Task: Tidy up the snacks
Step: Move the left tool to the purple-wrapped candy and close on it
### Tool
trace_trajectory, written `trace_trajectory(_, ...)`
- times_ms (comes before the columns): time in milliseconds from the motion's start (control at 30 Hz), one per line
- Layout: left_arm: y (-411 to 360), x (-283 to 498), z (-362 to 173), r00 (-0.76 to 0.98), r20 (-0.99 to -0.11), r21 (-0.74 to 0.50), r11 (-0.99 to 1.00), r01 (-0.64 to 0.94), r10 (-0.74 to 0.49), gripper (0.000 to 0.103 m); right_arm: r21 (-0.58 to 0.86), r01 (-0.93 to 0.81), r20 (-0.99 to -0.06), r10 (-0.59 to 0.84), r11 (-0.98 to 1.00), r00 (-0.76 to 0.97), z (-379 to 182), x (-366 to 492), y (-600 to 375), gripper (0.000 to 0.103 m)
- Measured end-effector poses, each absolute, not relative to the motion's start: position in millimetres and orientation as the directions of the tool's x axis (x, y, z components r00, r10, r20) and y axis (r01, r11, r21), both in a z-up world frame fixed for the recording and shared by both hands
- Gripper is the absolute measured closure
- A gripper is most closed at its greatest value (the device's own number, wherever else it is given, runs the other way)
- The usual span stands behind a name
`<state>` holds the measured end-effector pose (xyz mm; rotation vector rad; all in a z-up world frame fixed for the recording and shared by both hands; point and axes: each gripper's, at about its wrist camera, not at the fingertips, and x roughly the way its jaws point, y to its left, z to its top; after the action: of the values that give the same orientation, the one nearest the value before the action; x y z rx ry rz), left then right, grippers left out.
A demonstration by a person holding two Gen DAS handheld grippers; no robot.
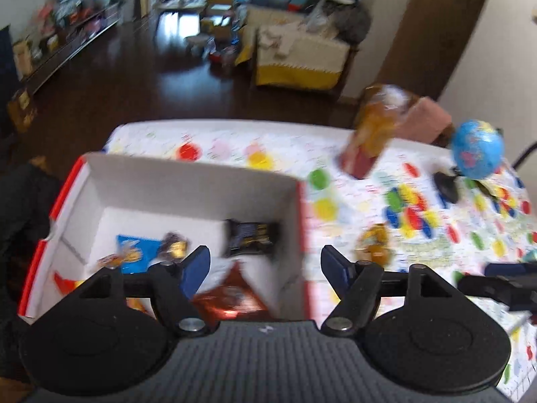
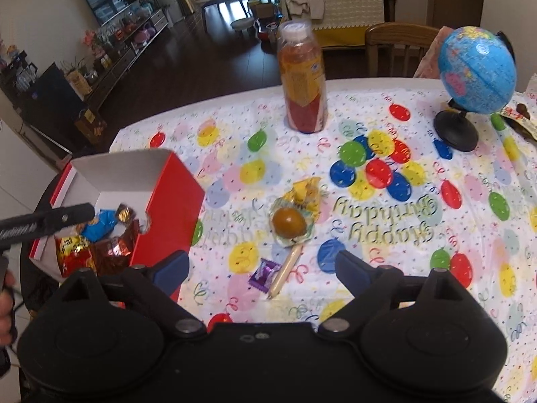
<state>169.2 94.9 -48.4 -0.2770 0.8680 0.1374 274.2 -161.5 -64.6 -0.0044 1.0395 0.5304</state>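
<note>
A red box with a white inside (image 1: 188,184) stands at the table's left and holds several wrapped snacks, among them a black packet (image 1: 250,241) that looks in mid-air and a blue one (image 1: 134,252). My left gripper (image 1: 265,262) is open and empty above the box. In the right wrist view the box (image 2: 171,194) is at the left. A packed brown egg (image 2: 290,223), a sausage stick (image 2: 285,273) and a small purple candy (image 2: 263,273) lie on the cloth. My right gripper (image 2: 261,273) is open and empty above the candy and stick.
A tall orange drink bottle (image 2: 303,77) stands at the back middle. A blue globe on a black stand (image 2: 475,74) is at the back right. A wooden chair (image 2: 399,43) is behind the table. The left gripper's body (image 2: 43,223) reaches over the box.
</note>
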Motion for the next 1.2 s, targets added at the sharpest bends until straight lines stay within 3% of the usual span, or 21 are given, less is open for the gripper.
trace_trajectory(267, 31, 173, -48, 0.643, -0.764, -0.181, 0.975, -0.131, -0.055, 0.030, 0.226, -0.419, -0.816, 0.405, 0.880, 0.412, -60, 287, -181, 0.009)
trace_trajectory(700, -42, 197, -101, 0.561, -0.827, -0.144, 0.980, -0.141, -0.041, 0.030, 0.266, -0.413, -0.813, 0.433, 0.871, 0.389, -88, 333, -205, 0.013)
trace_trajectory(1133, -40, 226, -162, 0.447, -0.894, -0.145, 0.962, -0.233, -0.027, 0.032, 0.316, -0.407, -0.834, 0.455, 0.857, 0.312, -140, 390, -171, 0.026)
trace_trajectory(1200, -39, 229, -168, 0.437, -0.899, -0.144, 0.964, -0.225, -0.032, 0.036, 0.313, -0.418, -0.841, 0.453, 0.853, 0.296, -148, 393, -162, 0.028)
